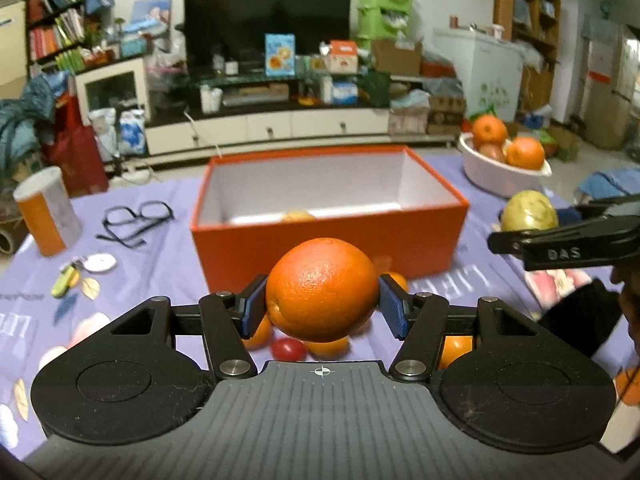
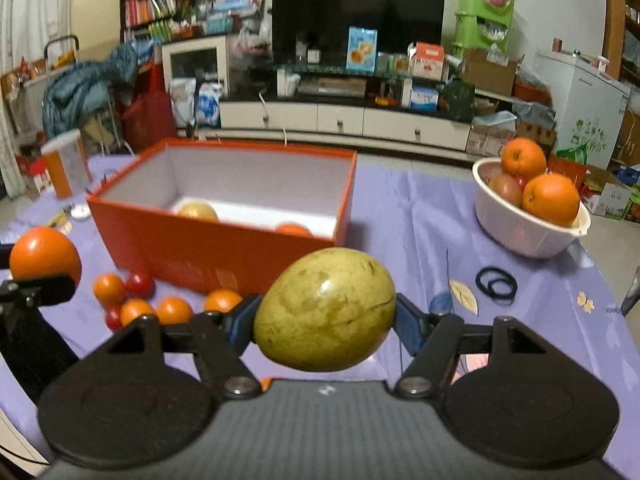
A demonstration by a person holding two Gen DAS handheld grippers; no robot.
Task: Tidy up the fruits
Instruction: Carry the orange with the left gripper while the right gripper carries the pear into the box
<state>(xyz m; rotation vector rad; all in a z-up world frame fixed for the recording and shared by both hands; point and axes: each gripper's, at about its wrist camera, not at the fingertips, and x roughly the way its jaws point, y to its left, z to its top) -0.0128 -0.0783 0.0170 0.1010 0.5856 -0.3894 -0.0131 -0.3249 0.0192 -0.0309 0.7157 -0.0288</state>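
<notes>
Purple tablecloth (image 2: 420, 216) under orange-clamping left tool (image 1: 322, 304), pear-clamping right tool (image 2: 325, 320) (television (image 2: 358, 12) behind).

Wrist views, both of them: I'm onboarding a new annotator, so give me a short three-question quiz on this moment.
1. True or false: the left gripper holds an orange.
2. What does the right gripper hold? A) tomato B) yellow-green fruit C) glasses
3. Fill in: the white bowl stands ___ the orange box, on the purple cloth.

Key: 1 true; 2 B; 3 outside, to its right.
</notes>
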